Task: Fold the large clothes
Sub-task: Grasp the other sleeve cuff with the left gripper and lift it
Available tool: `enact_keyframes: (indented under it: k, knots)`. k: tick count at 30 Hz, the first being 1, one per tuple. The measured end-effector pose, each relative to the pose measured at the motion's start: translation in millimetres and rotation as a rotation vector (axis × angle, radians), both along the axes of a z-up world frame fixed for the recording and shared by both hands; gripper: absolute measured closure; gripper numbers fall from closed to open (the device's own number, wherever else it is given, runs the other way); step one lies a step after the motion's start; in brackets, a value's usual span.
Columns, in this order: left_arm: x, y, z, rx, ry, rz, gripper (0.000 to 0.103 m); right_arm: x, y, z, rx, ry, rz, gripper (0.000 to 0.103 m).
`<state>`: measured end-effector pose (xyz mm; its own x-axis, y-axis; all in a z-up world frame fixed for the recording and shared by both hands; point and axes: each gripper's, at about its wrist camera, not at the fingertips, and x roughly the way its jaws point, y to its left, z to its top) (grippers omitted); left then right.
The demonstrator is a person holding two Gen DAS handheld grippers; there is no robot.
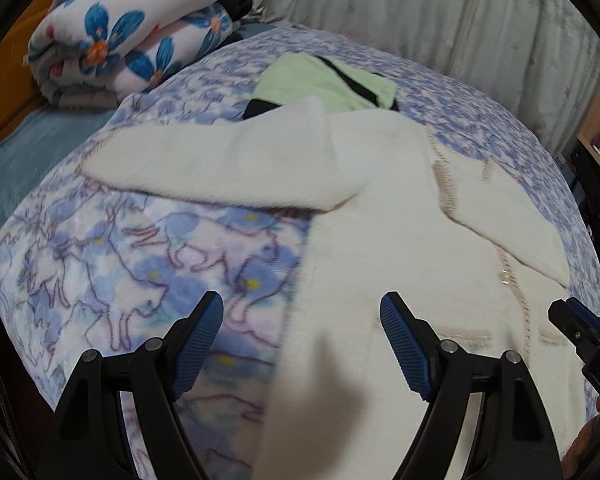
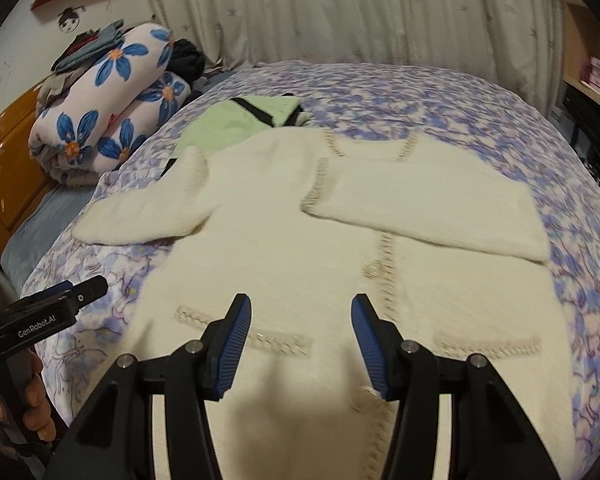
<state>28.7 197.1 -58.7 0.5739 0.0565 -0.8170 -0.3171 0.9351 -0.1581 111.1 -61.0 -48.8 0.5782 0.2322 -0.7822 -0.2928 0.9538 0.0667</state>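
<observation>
- While lying front-up on the purple floral blanket (image 2: 440,92), the cream cardigan (image 2: 284,248) is showing one sleeve folded across its chest.
- Left gripper (image 1: 302,340) is hovering over the cardigan's edge, jaws spread, empty.
- Right gripper (image 2: 298,348) is hovering above the cardigan's hem, jaws parted, gripping nothing.
- Green garment (image 2: 236,120) is lying beyond the cardigan's collar.

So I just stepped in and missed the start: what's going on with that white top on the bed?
A person holds a gripper in each hand over a cream cardigan spread on the flowered bedspread. One sleeve is already folded across the front; the other sleeve lies out to the side. The left gripper and right gripper are both open and hold nothing. A green garment lies behind.
</observation>
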Motion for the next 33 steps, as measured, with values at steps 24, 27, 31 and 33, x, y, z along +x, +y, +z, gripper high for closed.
enact_keyframes:
  k: [24, 27, 31, 33]
  knots:
    - [90, 236, -103, -0.401, -0.024, 0.179, 0.024, 83, 162, -75, -0.024, 0.083, 0.119, 0.051]
    - [105, 261, -111, -0.416, -0.041, 0.216, 0.024, 87, 171, -78, -0.015, 0.085, 0.126, 0.051]
    - [122, 279, -116, -0.381, -0.056, 0.256, 0.035, 90, 172, -83, -0.016, 0.096, 0.122, 0.051]
    - [128, 278, -113, -0.293, -0.041, 0.269, 0.062, 91, 169, -85, -0.014, 0.104, 0.112, 0.051]
